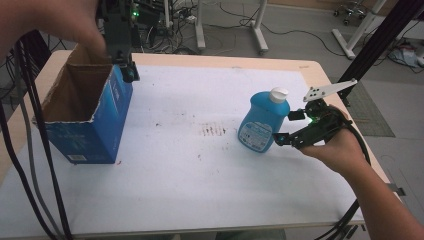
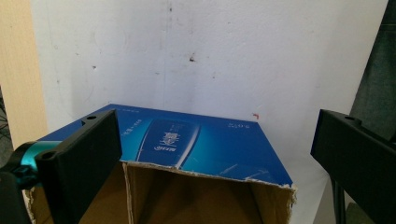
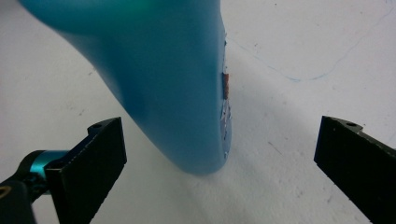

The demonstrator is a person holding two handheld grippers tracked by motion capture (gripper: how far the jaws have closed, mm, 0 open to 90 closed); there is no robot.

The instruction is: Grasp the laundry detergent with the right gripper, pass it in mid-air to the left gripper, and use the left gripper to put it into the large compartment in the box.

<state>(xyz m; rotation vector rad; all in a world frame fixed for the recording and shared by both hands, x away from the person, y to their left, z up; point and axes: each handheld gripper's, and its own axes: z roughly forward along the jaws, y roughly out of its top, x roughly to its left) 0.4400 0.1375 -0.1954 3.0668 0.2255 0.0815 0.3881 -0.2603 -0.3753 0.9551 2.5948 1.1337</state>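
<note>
High view first. What is the largest item?

— Table (image 1: pixel 200 200), covered by a stained white sheet. At its left stands an open cardboard box (image 1: pixel 87 112), blue outside, brown inside, top edge torn.

— Next?

— Blue bottle (image 1: pixel 264 120) with a white cap, upright on the sheet at the right, well apart from the box.

— Left gripper (image 1: pixel 126 67)?

— Held by the left hand (image 1: pixel 55 20) above the box's far right corner. Left gripper view: jaws wide apart, nothing between them, the box's open mouth (image 2: pixel 196 196) directly below.

— Right gripper (image 1: pixel 288 126)?

— Held in the right hand (image 1: pixel 335 145), just beside the bottle on its right. Right gripper view: jaws spread wide, the bottle's (image 3: pixel 163 84) lower body between them. Contact with either jaw: none visible.

— Smaller marks?

— Reddish-brown specks on the sheet between box and bottle.
</note>
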